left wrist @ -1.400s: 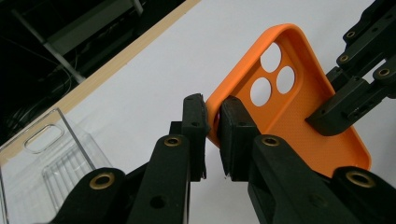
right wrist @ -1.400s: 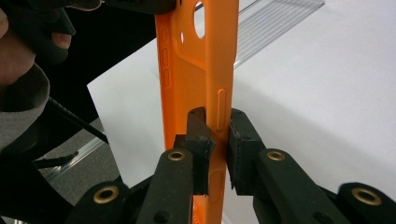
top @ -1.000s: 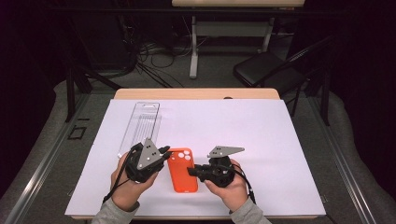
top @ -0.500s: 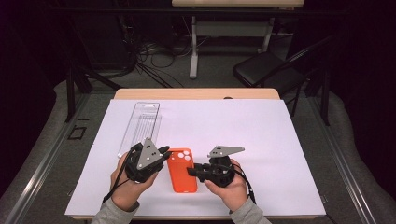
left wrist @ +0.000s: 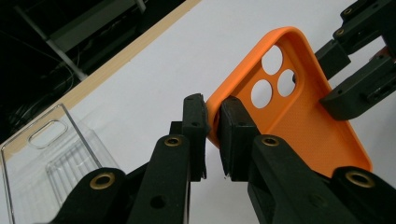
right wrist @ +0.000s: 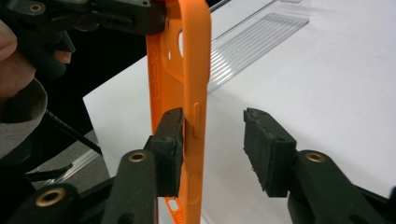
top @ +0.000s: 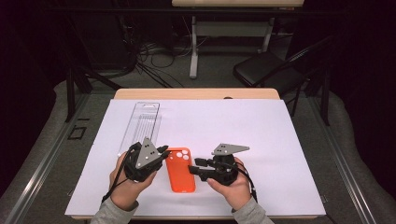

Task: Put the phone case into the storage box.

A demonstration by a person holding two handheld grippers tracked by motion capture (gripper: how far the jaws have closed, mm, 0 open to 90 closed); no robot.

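Note:
An orange phone case lies on the white sheet between both hands, camera holes at its far end. My left gripper is shut on the case's left rim near the top corner, and both pads pinch the edge. My right gripper stands at the case's right edge. Its jaws have just been opening. In the right gripper view the orange rim runs between them beside the left pad, while the right pad stands well clear of it.
A clear plastic case lies on the white sheet beyond my left hand. The wooden table edge runs along the far side. A black chair and cables sit on the floor behind.
Both hands and the orange case stay where they were. The right gripper's jaws look slightly wider apart at the case's right edge.

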